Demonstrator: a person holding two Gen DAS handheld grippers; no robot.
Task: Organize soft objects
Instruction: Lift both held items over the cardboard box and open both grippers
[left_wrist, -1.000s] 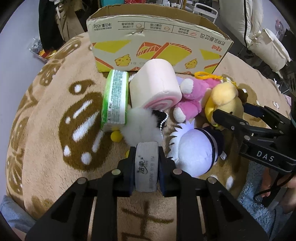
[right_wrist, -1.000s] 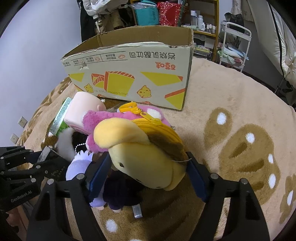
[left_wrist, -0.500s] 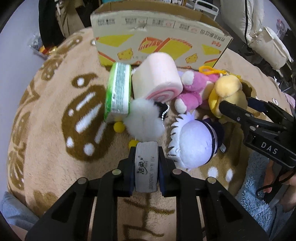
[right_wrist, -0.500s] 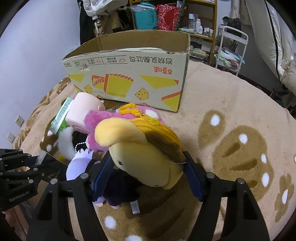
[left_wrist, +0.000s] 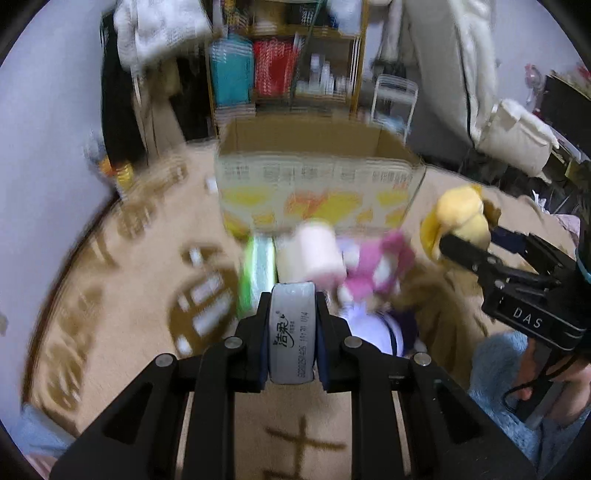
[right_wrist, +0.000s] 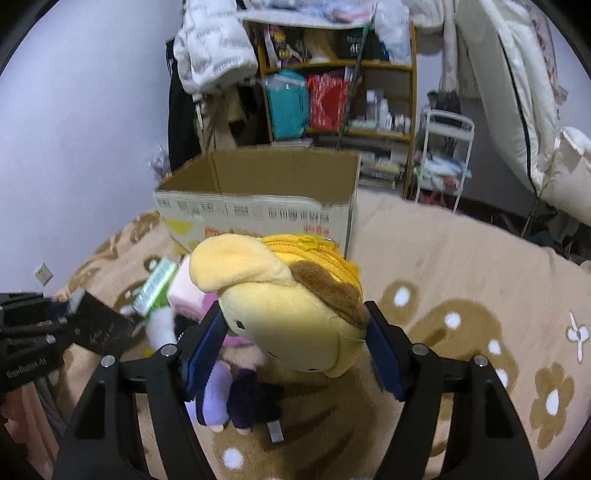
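My left gripper (left_wrist: 291, 325) is shut on a grey tissue pack (left_wrist: 292, 332) and holds it above the rug. My right gripper (right_wrist: 295, 332) is shut on a yellow plush pouch (right_wrist: 291, 302), lifted off the pile; it also shows at the right of the left wrist view (left_wrist: 458, 218). The open cardboard box (left_wrist: 317, 184) stands behind the pile; it also shows in the right wrist view (right_wrist: 258, 199). On the rug lie a green tissue pack (left_wrist: 256, 273), a pink roll cushion (left_wrist: 314, 254), a pink plush (left_wrist: 376, 269) and a purple plush (right_wrist: 229, 391).
A beige patterned rug (right_wrist: 461, 295) covers the floor. A shelf unit (right_wrist: 332, 92) and a white rack (right_wrist: 443, 155) stand behind the box. White bedding (right_wrist: 535, 110) hangs at the right. A wall (right_wrist: 74, 129) is at the left.
Both grippers have risen and tilted up with their loads. The yellow pouch has come off the pile, and the box's open top now shows.
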